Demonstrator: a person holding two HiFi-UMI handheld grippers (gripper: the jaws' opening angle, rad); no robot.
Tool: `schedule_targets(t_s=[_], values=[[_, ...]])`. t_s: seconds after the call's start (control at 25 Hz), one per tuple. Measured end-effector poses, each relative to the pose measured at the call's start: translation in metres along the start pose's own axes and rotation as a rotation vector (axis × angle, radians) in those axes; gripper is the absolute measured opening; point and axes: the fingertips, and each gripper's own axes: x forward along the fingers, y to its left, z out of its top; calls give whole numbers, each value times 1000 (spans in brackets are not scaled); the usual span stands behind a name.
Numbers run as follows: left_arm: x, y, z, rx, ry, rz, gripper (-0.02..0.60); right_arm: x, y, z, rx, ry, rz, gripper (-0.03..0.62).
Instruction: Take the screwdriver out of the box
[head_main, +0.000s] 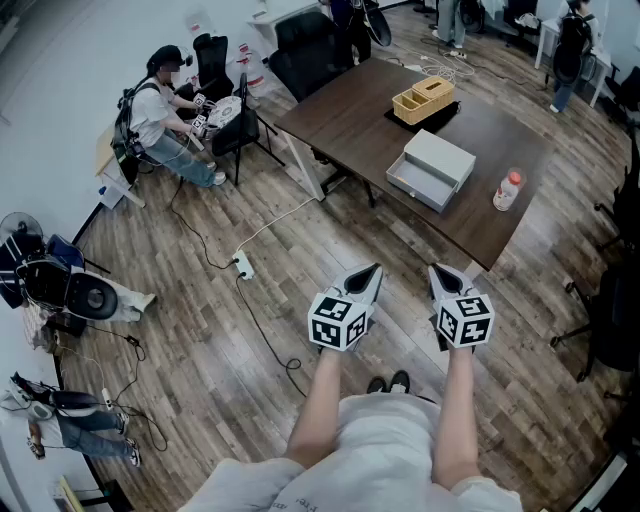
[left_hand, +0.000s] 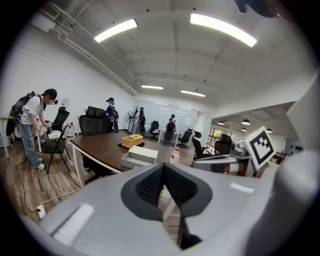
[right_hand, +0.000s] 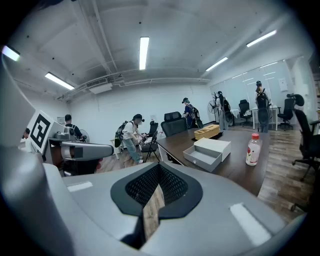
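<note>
A grey box (head_main: 443, 155) with its drawer pulled open stands on the dark table (head_main: 350, 120) ahead of me; it also shows as the grey box (left_hand: 142, 154) in the left gripper view and the grey box (right_hand: 212, 149) in the right one. No screwdriver is visible in any view. My left gripper (head_main: 372, 269) and right gripper (head_main: 440, 270) hang side by side over the floor, well short of the table, both shut and empty. The left gripper (left_hand: 164, 166) and right gripper (right_hand: 159, 166) point toward the table.
On the table are a wooden organizer (head_main: 423, 100) behind the box and a bottle (head_main: 508, 190) to its right. A power strip (head_main: 243, 265) with cables lies on the floor. A person sits at far left (head_main: 165, 115). An office chair (head_main: 610, 320) stands at right.
</note>
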Motion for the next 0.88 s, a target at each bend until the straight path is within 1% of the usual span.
schedule_targets(t_s=[0.12, 0.2, 0.32, 0.4, 0.52, 0.64, 0.76, 0.88], values=[[4, 0, 0, -14, 3, -2, 52, 2, -2, 1, 2, -14, 10, 2], [5, 0, 1, -28, -10, 4, 52, 2, -7, 2, -2, -19, 13, 2], [4, -3, 3, -71, -44, -2, 52, 4, -16, -3, -37, 8, 1, 2], [4, -2, 2, -91, -50, 4, 52, 7, -17, -7, -62, 24, 19, 2], [4, 1, -2, -85, -33, 39, 52, 10, -14, -10, -21, 6, 84, 2], [3, 3, -7, -90, -28, 65, 52, 12, -15, -12, 8, 1, 127, 2], [7, 7, -16, -93, -6, 83, 52, 16, -21, -14, 38, 2, 148, 2], [14, 10, -26, -107, 15, 86, 52, 21, -27, -15, 53, 3, 150, 2]])
